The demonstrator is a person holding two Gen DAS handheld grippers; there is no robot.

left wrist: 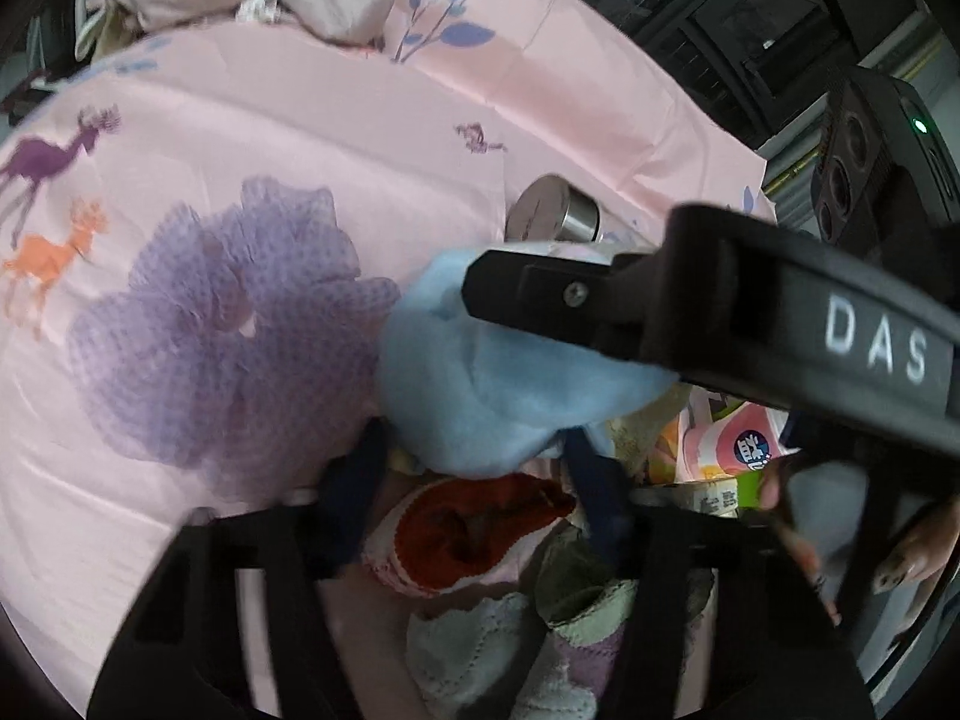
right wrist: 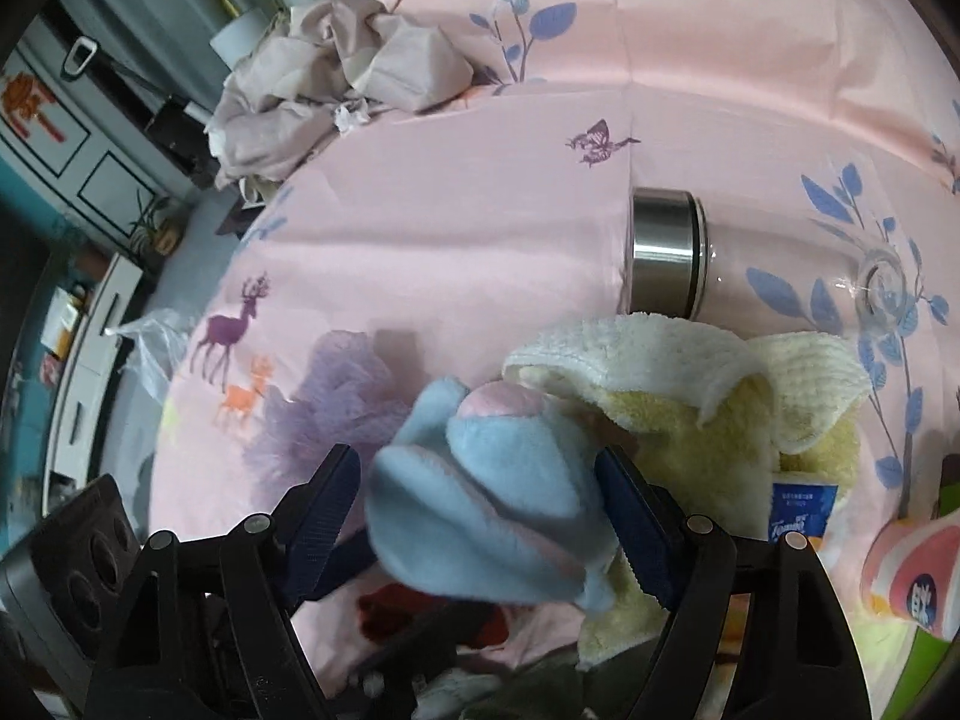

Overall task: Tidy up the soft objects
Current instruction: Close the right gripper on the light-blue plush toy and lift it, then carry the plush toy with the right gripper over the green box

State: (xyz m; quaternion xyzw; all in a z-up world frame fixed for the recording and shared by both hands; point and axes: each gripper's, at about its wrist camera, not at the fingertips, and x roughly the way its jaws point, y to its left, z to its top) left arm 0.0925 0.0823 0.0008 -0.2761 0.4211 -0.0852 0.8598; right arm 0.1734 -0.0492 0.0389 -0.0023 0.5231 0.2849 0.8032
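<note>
A light blue plush cloth (right wrist: 486, 516) with a pink patch sits between the fingers of my right gripper (right wrist: 480, 510), which is shut on it and holds it above the pink bedsheet (right wrist: 480, 192). In the left wrist view the same blue cloth (left wrist: 480, 396) lies under the right gripper's black arm (left wrist: 720, 312). My left gripper (left wrist: 480, 480) is open, its blue pads on either side of the cloth's lower edge. A purple mesh bath pouf (left wrist: 228, 324) lies to the left. A red and white cloth (left wrist: 474, 534) and a cream towel (right wrist: 690, 372) lie nearby.
A glass jar with a steel lid (right wrist: 666, 252) lies on its side on the sheet. A crumpled beige cloth (right wrist: 336, 78) is at the bed's far edge. Tissue packs (right wrist: 912, 576) and grey and purple cloths (left wrist: 540, 648) lie at the near right.
</note>
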